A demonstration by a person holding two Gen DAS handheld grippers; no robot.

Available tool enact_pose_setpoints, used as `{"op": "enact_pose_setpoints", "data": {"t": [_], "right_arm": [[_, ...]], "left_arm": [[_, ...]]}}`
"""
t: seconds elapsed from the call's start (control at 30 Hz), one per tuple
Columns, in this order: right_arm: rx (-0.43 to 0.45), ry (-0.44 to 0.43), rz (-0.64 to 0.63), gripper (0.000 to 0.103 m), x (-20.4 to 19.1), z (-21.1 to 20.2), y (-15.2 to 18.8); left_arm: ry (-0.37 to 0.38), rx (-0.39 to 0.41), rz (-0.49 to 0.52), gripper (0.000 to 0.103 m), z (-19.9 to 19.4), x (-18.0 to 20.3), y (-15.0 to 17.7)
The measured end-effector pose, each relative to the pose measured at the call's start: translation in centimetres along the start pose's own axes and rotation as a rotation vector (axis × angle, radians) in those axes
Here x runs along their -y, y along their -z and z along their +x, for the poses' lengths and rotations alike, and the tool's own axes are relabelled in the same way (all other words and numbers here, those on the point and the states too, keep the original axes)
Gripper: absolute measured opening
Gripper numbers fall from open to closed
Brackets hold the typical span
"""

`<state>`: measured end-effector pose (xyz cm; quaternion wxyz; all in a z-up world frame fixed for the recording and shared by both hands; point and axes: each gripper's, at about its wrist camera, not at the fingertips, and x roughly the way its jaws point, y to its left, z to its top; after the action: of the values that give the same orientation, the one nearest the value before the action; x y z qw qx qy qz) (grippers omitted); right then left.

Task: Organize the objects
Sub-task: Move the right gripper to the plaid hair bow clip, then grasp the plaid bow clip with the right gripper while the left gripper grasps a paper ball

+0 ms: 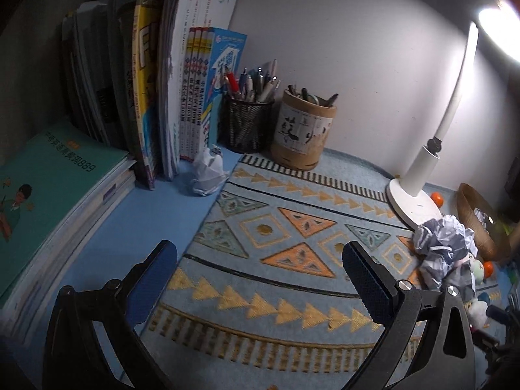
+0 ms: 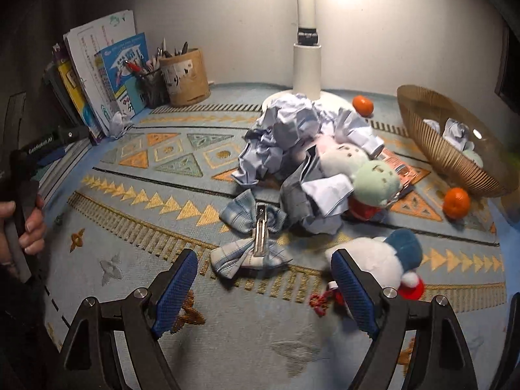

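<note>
1. On the patterned mat [image 2: 136,260], centre of the right wrist view, sits the clutter: a heap of crumpled paper [image 2: 292,130] with a plush toy [image 2: 360,172] (white body, pale green head) half buried in it, touching the paper.
2. Just at 6 o'clock of the heap: a plaid fabric bow hair clip [image 2: 252,242], metal clip side up, flat on the mat.
3. At 5 o'clock of the heap: a second plush [image 2: 386,260], white with blue cap and red bits, soft and round, lying right beside the right gripper's far finger.
4. Right gripper [image 2: 265,287]: jaws spread wide, nothing between them, hovering near the bow clip and the capped plush.
5. Left gripper [image 1: 260,284]: jaws apart, empty, over bare mat; nothing near its pads.
6. Woven basket [image 2: 455,162] at 3 o'clock, tipped on its side, ribbed rattan-like wall; a few paper balls already inside.
7. Two oranges loose: one [image 2: 363,105] by the lamp base [image 2: 276,97] at 1 o'clock, one [image 2: 456,202] just beside the basket rim.
8. One more paper ball [image 1: 208,175] at the foot of the upright books [image 1: 169,97], 11 o'clock in the left view.
9. Mesh pen cup [image 1: 248,123] and a bamboo-look pen holder [image 1: 304,133] stand upright at the wall, tidy.
10. Progress, my read: early. A little paper is binned; heap, both plush toys, clip and oranges still left to sort.
</note>
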<state>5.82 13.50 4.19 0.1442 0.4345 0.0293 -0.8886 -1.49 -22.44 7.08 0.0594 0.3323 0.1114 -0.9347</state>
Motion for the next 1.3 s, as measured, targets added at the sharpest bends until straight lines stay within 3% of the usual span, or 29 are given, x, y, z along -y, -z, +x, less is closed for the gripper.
{"op": "enact_pose_setpoints", "data": {"t": [0.07,0.2,0.37,0.47,0.57,0.6,0.63,0.7,0.83,0.9,1.0,1.2,1.3], "right_arm": [[-0.026,0.013,0.004,0.084,-0.3,1.5,0.4],[-0.041,0.036,0.005,0.084,-0.2,2.9,0.3],[-0.047,0.020,0.028,0.084,0.5,3.7,0.0],[-0.038,0.011,0.035,0.084,0.7,3.5,0.0],[-0.038,0.017,0.039,0.084,0.7,3.5,-0.1],[-0.041,0.026,0.033,0.083,0.6,3.6,-0.1],[-0.045,0.035,0.024,0.081,0.4,3.7,-0.1],[-0.052,0.035,0.011,0.069,0.2,3.9,-0.2],[-0.041,0.064,-0.022,0.056,-0.4,4.2,-0.5],[-0.028,0.055,-0.053,0.032,-0.9,4.1,-0.5],[-0.015,0.062,-0.085,0.023,-1.6,3.7,-0.1],[0.071,-0.041,-0.024,0.021,0.1,-0.9,0.1],[0.146,-0.014,0.033,0.021,2.9,-4.3,0.0]], "left_arm": [[0.000,-0.022,-0.033,0.102,2.0,-1.8,-1.7],[-0.078,-0.030,-0.014,0.102,6.1,-2.7,-4.4],[-0.136,-0.090,-0.021,0.098,11.6,-3.2,-5.7],[-0.157,-0.123,-0.004,0.081,13.5,-3.1,-5.5],[-0.146,-0.123,0.006,0.073,13.9,-2.8,-5.9],[-0.150,-0.128,0.016,0.064,14.1,-2.6,-5.9],[-0.137,-0.141,0.018,0.047,14.4,-2.6,-5.9],[-0.125,-0.165,0.015,0.031,14.7,-2.6,-5.6],[-0.107,-0.141,0.016,0.030,13.5,-2.4,-5.5],[-0.095,-0.131,0.023,0.030,12.3,-1.9,-5.3],[-0.056,-0.111,0.043,0.030,9.6,-0.5,-4.7],[0.023,-0.059,0.136,0.030,2.9,4.4,-2.0],[0.110,-0.052,0.149,0.030,-0.3,7.6,-0.6]]}}
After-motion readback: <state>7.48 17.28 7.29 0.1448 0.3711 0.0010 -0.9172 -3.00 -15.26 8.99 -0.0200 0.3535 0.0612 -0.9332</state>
